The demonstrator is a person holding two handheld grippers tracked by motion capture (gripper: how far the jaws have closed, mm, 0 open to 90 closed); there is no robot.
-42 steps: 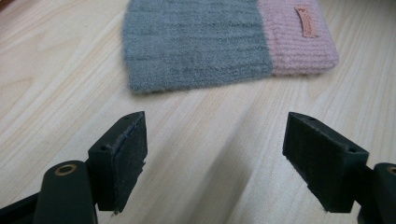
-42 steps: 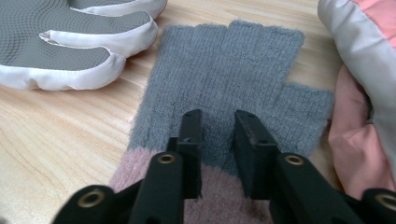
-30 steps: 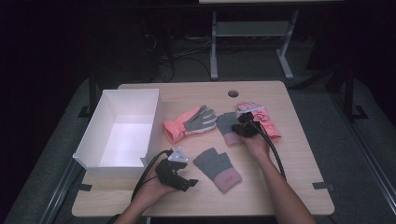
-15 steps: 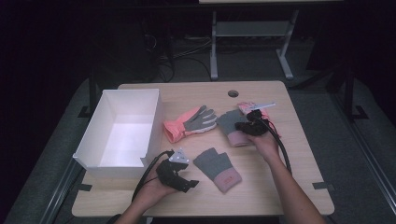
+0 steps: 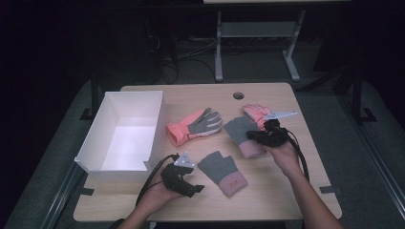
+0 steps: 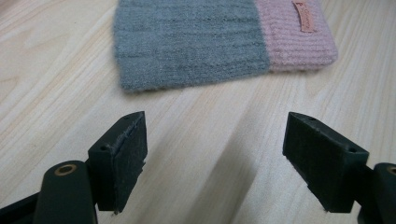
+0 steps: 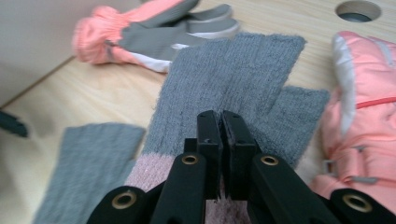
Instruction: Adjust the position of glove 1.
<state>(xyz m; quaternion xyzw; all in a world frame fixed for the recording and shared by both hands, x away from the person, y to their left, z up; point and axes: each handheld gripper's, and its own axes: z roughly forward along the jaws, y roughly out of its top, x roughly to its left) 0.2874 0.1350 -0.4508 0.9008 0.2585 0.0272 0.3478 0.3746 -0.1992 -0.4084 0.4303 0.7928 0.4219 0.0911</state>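
Observation:
Two grey knitted gloves with pink cuffs lie flat on the table. One knitted glove (image 5: 223, 171) (image 6: 187, 42) rests just beyond my left gripper (image 5: 195, 189) (image 6: 215, 140), which sits low over the wood with its jaws wide open and nothing between them. The other knitted glove (image 5: 239, 133) (image 7: 243, 74) lies under my right gripper (image 5: 253, 137) (image 7: 220, 115), whose jaws are shut with nothing visibly held. A pink and grey ski glove (image 5: 193, 126) (image 7: 154, 30) lies at the middle. A second pink ski glove (image 5: 254, 112) (image 7: 364, 107) lies beside the right gripper.
An empty white box (image 5: 122, 136) stands on the left of the wooden table (image 5: 286, 191). A round cable hole (image 5: 238, 95) (image 7: 358, 10) is near the far edge. Black cables trail from both grippers toward the person.
The right hand has lifted and drifted slightly right and toward the person, its jaws staying shut. The left gripper and all the gloves have kept still.

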